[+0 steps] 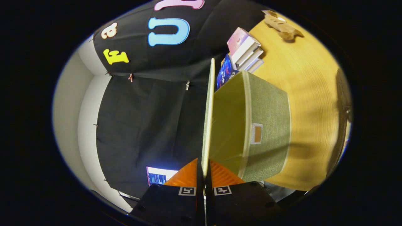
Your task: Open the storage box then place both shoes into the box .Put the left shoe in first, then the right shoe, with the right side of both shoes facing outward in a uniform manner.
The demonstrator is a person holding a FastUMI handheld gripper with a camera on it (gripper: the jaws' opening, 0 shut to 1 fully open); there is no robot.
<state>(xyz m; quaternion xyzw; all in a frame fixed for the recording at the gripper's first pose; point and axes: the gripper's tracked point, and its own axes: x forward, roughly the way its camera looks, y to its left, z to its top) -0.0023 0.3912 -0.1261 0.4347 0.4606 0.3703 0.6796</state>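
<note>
Lid [208,119] of the storage box [267,125] looked light, thin and semi-stiff, fabric over board; best held at its free edge, where the orange fingers [186,179] were closed together on it, lid seen edge-on and lifted. Box was green woven fabric with pale trim and a small tab on its side, standing on the wooden bench [311,84] just ahead of the gripper [203,177]. Books [246,51] and a tan shoe [281,25] lay beyond

The hand-held gripper [203,171] is rolled onto its side. Its two orange fingers [185,177] are nearly together, pinching the thin edge of the lid [208,119] between their tips.
</note>
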